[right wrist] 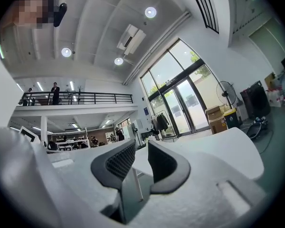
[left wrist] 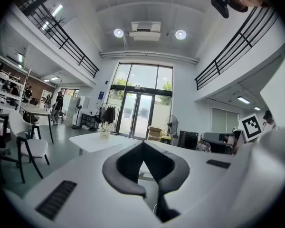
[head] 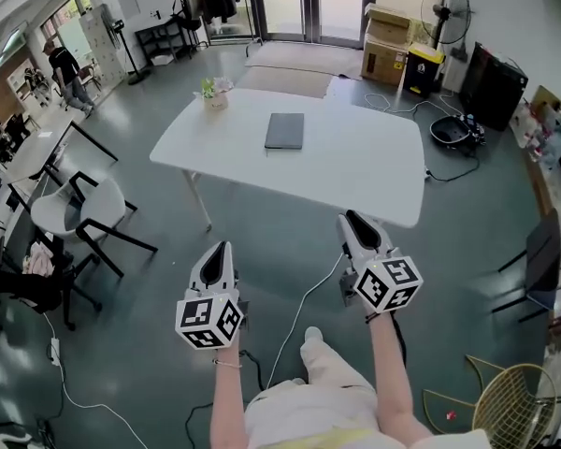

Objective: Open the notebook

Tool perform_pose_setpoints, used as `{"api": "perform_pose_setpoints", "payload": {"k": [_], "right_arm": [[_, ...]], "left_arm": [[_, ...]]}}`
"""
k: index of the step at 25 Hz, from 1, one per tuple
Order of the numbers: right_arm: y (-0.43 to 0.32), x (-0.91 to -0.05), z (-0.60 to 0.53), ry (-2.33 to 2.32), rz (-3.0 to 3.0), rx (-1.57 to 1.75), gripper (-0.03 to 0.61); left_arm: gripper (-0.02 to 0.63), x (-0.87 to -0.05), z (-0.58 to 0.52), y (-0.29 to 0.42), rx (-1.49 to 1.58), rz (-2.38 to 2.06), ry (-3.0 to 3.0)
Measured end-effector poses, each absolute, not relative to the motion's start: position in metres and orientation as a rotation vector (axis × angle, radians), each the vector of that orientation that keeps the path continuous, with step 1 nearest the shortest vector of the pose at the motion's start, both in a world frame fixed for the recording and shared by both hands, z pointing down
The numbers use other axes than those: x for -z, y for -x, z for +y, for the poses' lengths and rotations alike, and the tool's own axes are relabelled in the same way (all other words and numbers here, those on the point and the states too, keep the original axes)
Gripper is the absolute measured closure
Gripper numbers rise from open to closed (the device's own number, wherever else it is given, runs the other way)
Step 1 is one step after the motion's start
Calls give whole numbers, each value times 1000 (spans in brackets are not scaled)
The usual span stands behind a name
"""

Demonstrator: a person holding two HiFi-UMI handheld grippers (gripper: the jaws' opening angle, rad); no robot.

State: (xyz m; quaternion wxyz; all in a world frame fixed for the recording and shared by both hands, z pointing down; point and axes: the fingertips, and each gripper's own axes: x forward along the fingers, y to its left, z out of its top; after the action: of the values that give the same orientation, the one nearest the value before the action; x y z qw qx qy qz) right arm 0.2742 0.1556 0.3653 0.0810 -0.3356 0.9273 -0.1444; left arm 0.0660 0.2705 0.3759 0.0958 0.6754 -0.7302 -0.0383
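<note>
A closed dark grey notebook [head: 284, 130] lies flat near the middle of the white table [head: 355, 171]. A small potted plant [head: 214, 93] stands at the table's far left corner. Both grippers hang in the air short of the table's near edge, pointing level toward it. My left gripper [head: 224, 248] [left wrist: 142, 144] is shut, its dark pads meeting at the tips with nothing between them. My right gripper [head: 352, 218] [right wrist: 141, 144] is open by a narrow gap, and the gap is empty. The notebook does not show in either gripper view.
A white chair [head: 79, 209] and other desks stand at the left. A white cable [head: 304, 297] runs over the floor between my grippers. Cardboard boxes [head: 385, 40], a fan [head: 446, 7] and dark gear [head: 491, 82] are beyond the table. A person [head: 70, 73] stands far left.
</note>
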Motion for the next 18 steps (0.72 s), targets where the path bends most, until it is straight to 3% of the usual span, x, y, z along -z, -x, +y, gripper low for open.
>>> {"api": "perform_pose_setpoints", "payload": {"k": [18], "right_arm": [[-227,-383,6,996,2831,483,443]], "left_arm": [[615,-384,116,-40,136,-2141,-1966]]}}
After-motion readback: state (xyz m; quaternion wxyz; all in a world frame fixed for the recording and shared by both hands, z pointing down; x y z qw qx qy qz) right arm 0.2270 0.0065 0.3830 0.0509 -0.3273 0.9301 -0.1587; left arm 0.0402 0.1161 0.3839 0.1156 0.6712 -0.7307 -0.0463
